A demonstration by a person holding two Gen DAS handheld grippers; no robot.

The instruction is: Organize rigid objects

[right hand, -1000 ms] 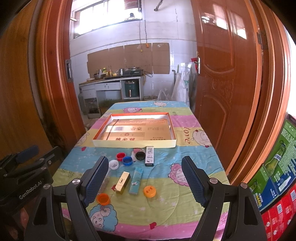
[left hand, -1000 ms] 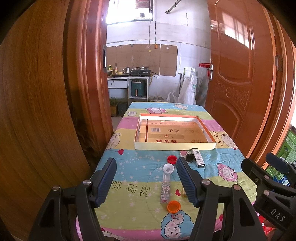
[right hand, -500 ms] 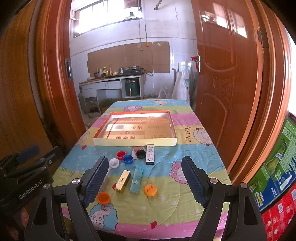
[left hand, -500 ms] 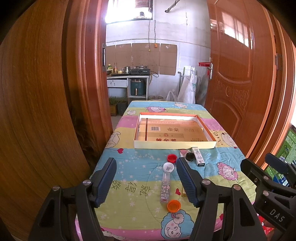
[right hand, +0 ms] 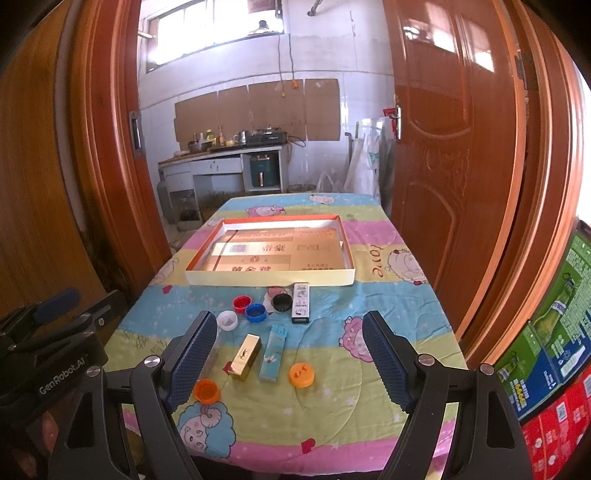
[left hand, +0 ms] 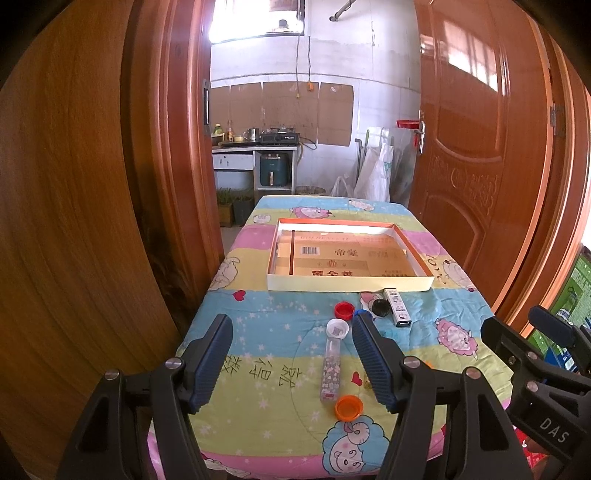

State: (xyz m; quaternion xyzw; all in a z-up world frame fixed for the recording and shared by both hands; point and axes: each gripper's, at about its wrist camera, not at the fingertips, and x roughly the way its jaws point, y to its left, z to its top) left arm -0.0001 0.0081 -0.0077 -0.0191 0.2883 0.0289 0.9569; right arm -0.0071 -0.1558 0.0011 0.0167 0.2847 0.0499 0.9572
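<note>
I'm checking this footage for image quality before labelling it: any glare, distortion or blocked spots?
Left wrist view: window blown out white, door bowed by the fisheye with a glossy reflection, open left gripper covering part of the table. Right wrist view: window also overexposed, black corners, small items such as the gold box sharp, open right gripper framing them.

The left gripper (left hand: 291, 356), a black two-finger frame, is fitted with ribbed blue pads (left hand: 213, 360) and silver round screws (left hand: 173, 363). The right gripper (right hand: 290, 363), of like black build, carries dimpled blue pads (right hand: 386, 363). In the right wrist view, white "GenRobot.AI" lettering (right hand: 62, 376) is printed at 9 o'clock; "DAS" (left hand: 553, 429) is marked at 4 o'clock in the left wrist view.
</note>
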